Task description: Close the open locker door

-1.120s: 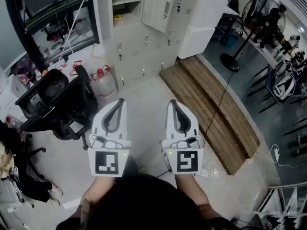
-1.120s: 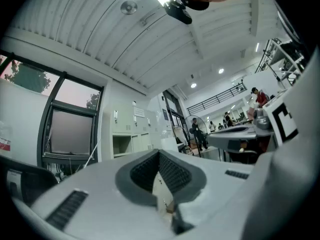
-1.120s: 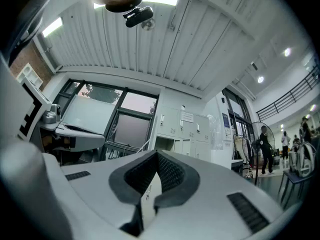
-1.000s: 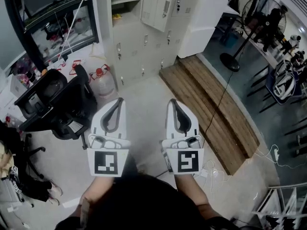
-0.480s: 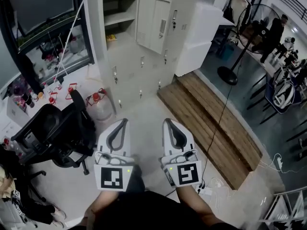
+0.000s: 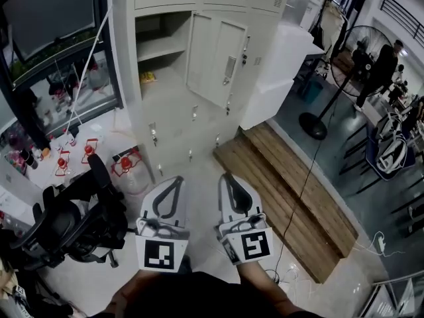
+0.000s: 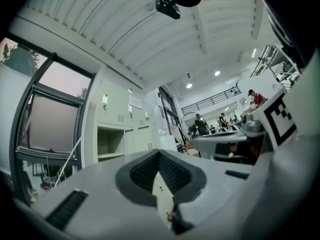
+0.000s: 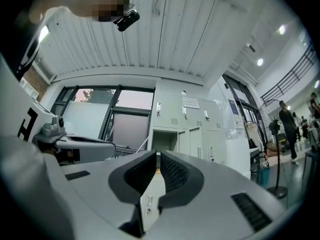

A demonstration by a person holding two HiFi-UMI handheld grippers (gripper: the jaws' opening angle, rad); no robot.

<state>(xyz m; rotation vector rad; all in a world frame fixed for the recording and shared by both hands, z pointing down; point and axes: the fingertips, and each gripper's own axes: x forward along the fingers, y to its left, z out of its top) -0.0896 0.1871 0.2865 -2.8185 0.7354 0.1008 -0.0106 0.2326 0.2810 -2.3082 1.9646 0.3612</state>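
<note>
Lockers of pale grey sheet metal fill the top of the head view. The pale grey open locker door stands swung out toward the person, just right of its bare compartment, where a shelf shows. Low in the picture, the left gripper and the right gripper sit side by side, both aimed at the lockers and well apart from the door. A black office chair crowds the left and a low wooden platform the right, so I judge the bare floor between them is the lane for walking in.

Left gripper view: the left gripper has its jaws pressed together at the tips with nothing between them. The open compartment shows far beyond, to the left of the tips.

Right gripper view: the right gripper also has its jaws together and empty. The door shows a little above and to the right of the tips. Closed jaws make a blunt nose, which I judge suits pushing a door flat, since no grip is needed. The 2 grippers have not yet reached it.
</note>
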